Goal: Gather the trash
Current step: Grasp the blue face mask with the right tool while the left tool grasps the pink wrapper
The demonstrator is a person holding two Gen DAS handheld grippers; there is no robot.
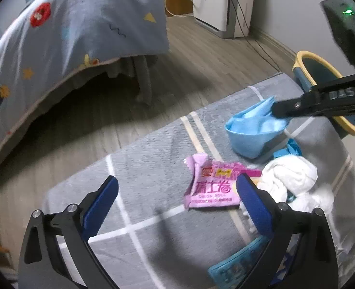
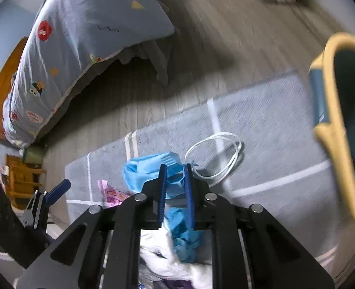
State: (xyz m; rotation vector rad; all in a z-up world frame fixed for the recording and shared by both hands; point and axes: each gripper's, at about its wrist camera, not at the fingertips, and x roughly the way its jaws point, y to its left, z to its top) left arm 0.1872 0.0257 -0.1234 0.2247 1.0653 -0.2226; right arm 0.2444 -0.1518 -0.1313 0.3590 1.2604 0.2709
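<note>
A home bedroom: a bed (image 1: 64,31) with cartoon-print bedding, wood floor (image 1: 201,55), grey rug (image 1: 153,173)

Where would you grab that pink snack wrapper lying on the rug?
Probably by its raised, crinkled top-left corner. The pink wrapper lies flat on the grey rug, so only that lifted edge gives fingers something to pinch. The open left gripper could come down from above, on the side away from the white tissue.

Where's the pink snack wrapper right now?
In the left wrist view, the pink wrapper lies flat on the grey rug, just left of the white tissue wad.
</note>
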